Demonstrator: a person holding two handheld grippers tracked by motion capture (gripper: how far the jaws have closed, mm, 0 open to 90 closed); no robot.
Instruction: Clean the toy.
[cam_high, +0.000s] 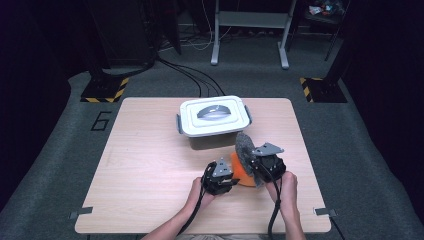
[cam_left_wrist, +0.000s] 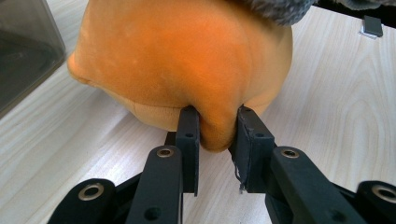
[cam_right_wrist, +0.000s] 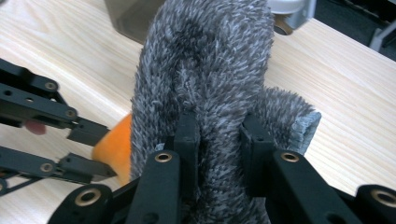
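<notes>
Grey shaggy cloth upright in right gripper jaws.

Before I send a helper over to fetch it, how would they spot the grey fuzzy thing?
Start at the white-lidded box at the table's far edge and come toward the person's hands. The grey fuzzy cloth stands up in the right hand-held gripper, against a smooth orange plush. It alone is shaggy and grey.

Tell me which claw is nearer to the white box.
Right. The right claw, gripping the grey cloth, sits just before the white box; the left claw, pinching the orange toy, is farther back.
</notes>
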